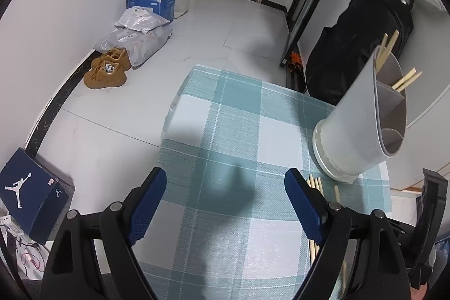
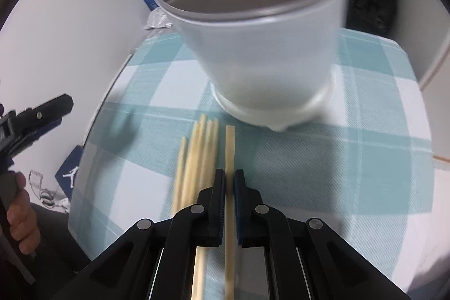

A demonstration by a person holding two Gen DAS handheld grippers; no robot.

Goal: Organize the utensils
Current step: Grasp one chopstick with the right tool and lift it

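The right gripper (image 2: 229,179) is pinching a single chopstick (image 2: 229,148) between its nearly pressed-together fingers (image 2: 220,187), low in the centre of the right wrist frame. Just left of it, the remaining loose chopsticks (image 2: 197,156) are lying side by side on the checked surface (image 2: 351,159), their tips pointing up the frame toward the grey divided holder (image 2: 253,47), which is already carrying a few chopsticks (image 1: 405,80) in its far compartments. The left gripper (image 1: 225,204) is hovering with its fingers (image 1: 147,207) spread wide, gripping nothing.

The grasp is looking narrow (only the pads' tips seem to be catching the stick), so the chopstick may be swivelling or slipping once lifted. The neighbouring sticks are lying just beside the left finger, and a sideways drag could be scattering them. A long stick tilted carelessly could also be striking the holder's rim and tipping it.
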